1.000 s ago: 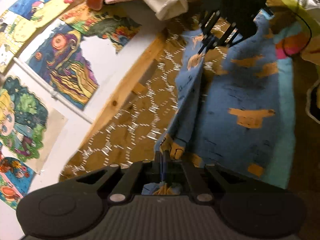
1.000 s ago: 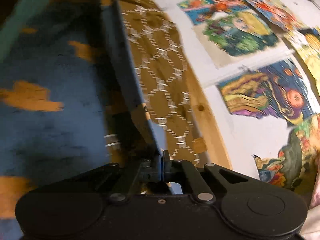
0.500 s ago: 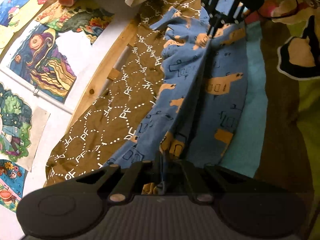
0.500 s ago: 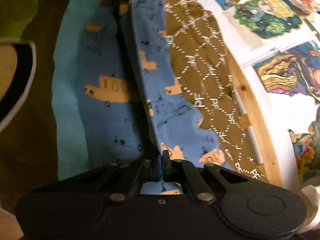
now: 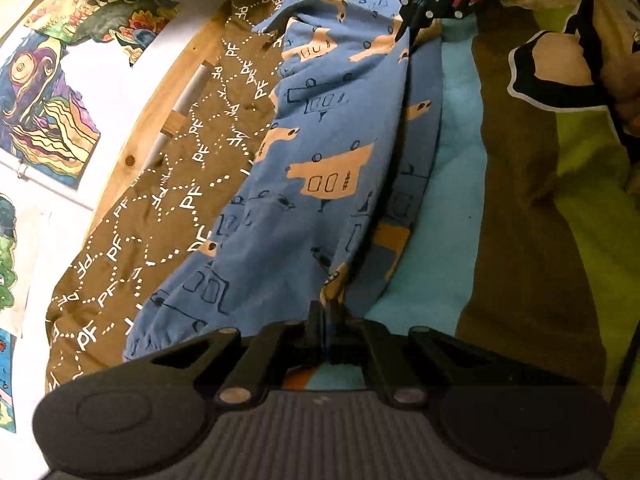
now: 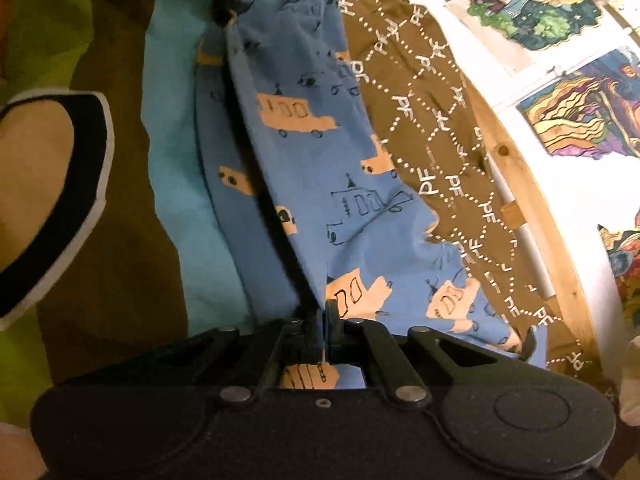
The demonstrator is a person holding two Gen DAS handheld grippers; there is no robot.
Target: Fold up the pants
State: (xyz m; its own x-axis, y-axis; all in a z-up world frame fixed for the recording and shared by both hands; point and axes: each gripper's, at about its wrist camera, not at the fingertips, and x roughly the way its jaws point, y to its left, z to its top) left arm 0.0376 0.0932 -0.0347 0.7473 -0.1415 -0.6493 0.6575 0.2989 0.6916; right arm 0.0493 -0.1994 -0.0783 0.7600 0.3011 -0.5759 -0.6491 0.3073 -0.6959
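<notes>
My left gripper (image 5: pixel 325 312) and right gripper (image 6: pixel 324 312), both clenched on the blue pants (image 5: pixel 320 168), hold one leg raised toward twelve o'clock over the other, so I judge the lengthwise fold half-done.

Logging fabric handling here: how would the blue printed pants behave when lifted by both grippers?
Likely floppy: the blue pants sag in loose folds between the left gripper and right gripper. Probably light, since thin pinches hold them. Unheld cloth would likely droop and crumple.
</notes>
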